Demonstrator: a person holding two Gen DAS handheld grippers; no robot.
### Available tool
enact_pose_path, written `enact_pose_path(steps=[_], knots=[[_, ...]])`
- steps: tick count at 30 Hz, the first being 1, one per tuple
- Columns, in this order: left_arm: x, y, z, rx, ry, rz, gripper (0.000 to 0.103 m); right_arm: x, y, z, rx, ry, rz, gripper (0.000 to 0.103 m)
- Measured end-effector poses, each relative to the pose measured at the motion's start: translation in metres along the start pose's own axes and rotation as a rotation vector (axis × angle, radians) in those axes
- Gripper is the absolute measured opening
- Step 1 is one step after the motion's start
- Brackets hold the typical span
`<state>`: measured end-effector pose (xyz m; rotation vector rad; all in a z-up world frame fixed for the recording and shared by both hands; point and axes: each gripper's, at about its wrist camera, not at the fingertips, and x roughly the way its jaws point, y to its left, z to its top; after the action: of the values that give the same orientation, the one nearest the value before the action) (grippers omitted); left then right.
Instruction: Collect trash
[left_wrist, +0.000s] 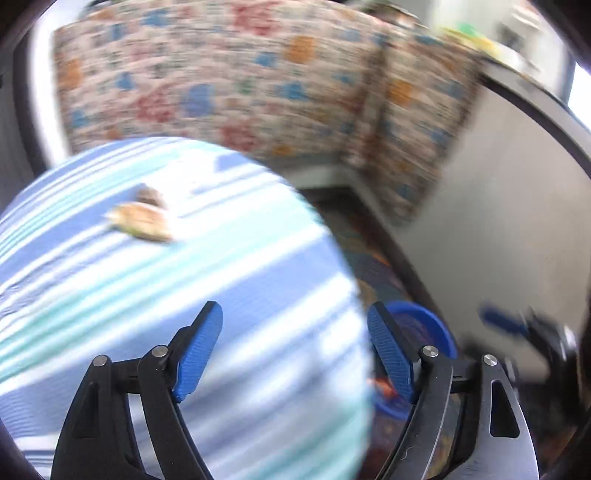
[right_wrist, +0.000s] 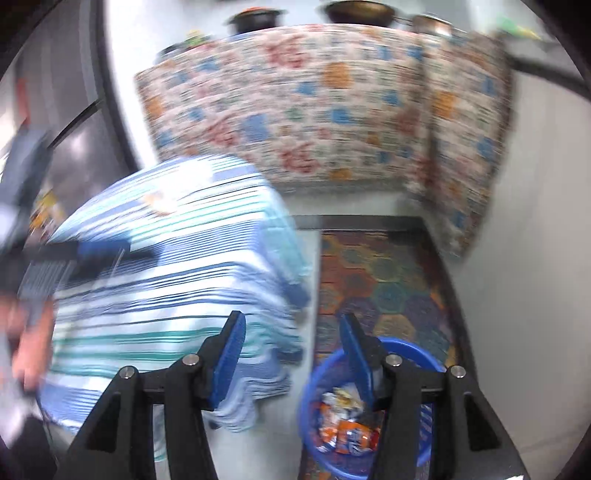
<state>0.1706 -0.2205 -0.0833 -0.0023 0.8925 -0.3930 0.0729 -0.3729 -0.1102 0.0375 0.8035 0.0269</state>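
Taking the striped table (left_wrist: 110, 295) as the landmark and reading from its left side across: two scraps of trash (left_wrist: 142, 218) lie on the cloth toward its far left, one pale and flat, a smaller brown one just behind it. The left tongs (left_wrist: 295, 350) hang over the table's near right edge, jaws wide with nothing between them. Right of the table, on the floor, sits a blue basket (right_wrist: 314, 391) already holding orange and white wrappers (right_wrist: 343, 432). The right tongs (right_wrist: 291, 358) stand above the gap between table and basket, moderately apart and empty too.

The step in hand looks like the turn back from the basket after a drop. Next, one pair of tongs must go over the table to the scraps and close on the flat one.

Motion blur smears everything; what the scraps are cannot be told. The basket is half hidden behind the right tongs, and the patterned cloth (right_wrist: 295, 103) behind the table covers whatever it drapes.
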Motion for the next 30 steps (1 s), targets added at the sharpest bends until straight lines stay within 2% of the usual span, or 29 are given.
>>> enact_pose_path(steps=[2,4,7,12,14,15,16,17,19,22,30], knots=[[0.014,0.032,0.028,-0.118,-0.020,0.077,0.082,0.007,0.027,0.001,-0.065,0.012,0.021,0.054],[0.035,0.051,0.053,-0.177,-0.035,0.165,0.082,0.013,0.048,0.002,-0.128,0.020,0.033,0.054],[0.070,0.061,0.070,-0.190,-0.011,0.304,0.082,0.021,0.071,0.002,-0.188,0.024,0.041,0.054],[0.101,0.074,0.058,-0.161,0.042,0.407,0.082,0.028,0.084,0.012,-0.184,0.019,0.050,0.054],[0.099,0.083,0.053,-0.149,0.030,0.396,0.079,0.029,0.083,0.016,-0.171,0.007,0.046,0.054],[0.096,0.087,0.049,-0.153,0.017,0.376,0.070,0.030,0.082,0.017,-0.163,0.004,0.044,0.054],[0.093,0.093,0.046,-0.162,0.006,0.347,0.056,0.031,0.080,0.019,-0.154,0.002,0.041,0.054],[0.088,0.097,0.043,-0.169,-0.002,0.320,0.051,0.033,0.079,0.022,-0.145,0.003,0.036,0.054],[0.082,0.107,0.043,-0.163,-0.023,0.297,0.033,0.038,0.076,0.025,-0.125,0.009,0.027,0.054],[0.072,0.120,0.041,-0.160,-0.034,0.247,0.025,0.047,0.075,0.030,-0.097,0.019,0.017,0.054],[0.024,0.173,0.007,-0.075,0.017,0.202,0.024,0.088,0.082,0.056,0.017,0.089,0.018,0.054]])
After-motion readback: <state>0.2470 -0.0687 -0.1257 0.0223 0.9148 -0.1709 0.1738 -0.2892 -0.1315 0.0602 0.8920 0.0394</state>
